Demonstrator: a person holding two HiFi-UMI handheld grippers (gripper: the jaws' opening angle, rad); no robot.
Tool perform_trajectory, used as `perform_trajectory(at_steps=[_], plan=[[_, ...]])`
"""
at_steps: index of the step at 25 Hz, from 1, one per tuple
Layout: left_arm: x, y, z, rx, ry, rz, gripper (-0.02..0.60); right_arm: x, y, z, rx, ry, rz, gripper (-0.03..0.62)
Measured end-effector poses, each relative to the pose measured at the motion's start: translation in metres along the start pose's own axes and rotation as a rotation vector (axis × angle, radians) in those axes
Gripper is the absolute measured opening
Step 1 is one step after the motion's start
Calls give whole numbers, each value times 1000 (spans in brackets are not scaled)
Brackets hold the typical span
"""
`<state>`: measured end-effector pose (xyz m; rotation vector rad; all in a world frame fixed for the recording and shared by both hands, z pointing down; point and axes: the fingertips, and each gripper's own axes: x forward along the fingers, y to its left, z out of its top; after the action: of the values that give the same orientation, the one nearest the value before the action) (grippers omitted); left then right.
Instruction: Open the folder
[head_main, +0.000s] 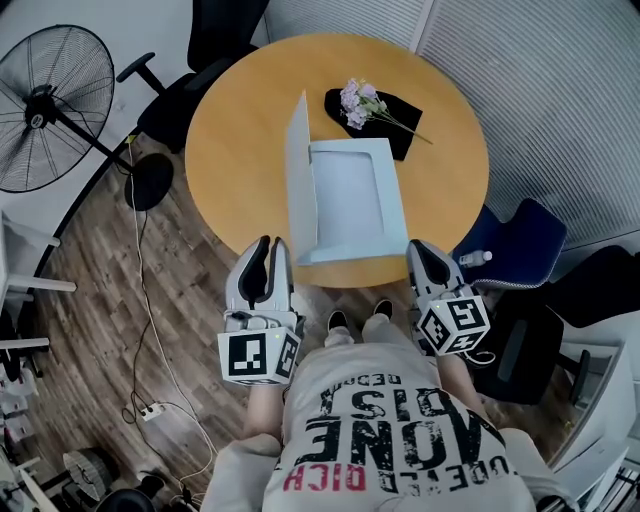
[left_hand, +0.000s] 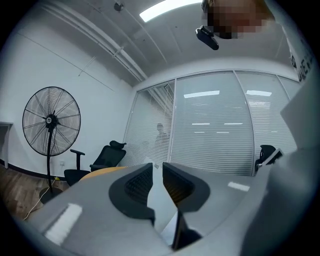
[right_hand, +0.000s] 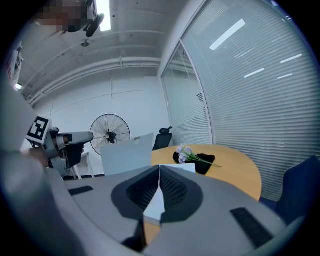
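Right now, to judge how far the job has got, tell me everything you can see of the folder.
The folder is pale blue-grey, stiff like card or plastic, and lies open by the near edge of the round wooden table. Its cover stands roughly upright along the left side; the back lies flat, with a raised border. The right gripper is shut on its near right corner. The left gripper has its jaws apart at the cover's near edge; whether they touch it is unclear.
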<state>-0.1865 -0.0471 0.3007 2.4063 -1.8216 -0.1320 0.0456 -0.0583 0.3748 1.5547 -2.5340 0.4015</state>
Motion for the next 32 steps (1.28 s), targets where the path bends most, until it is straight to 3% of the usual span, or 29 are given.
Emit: perform_trajectory(at_steps=[10, 16, 32], plan=[[5, -28, 19, 48, -27, -67, 67, -14, 2, 20, 4, -54, 7, 12], [10, -47, 27, 83, -34, -99, 32, -20, 1, 37, 10, -91, 28, 12], [15, -109, 42, 126, -26, -131, 11, -49, -9, 77, 12, -153, 93, 12]])
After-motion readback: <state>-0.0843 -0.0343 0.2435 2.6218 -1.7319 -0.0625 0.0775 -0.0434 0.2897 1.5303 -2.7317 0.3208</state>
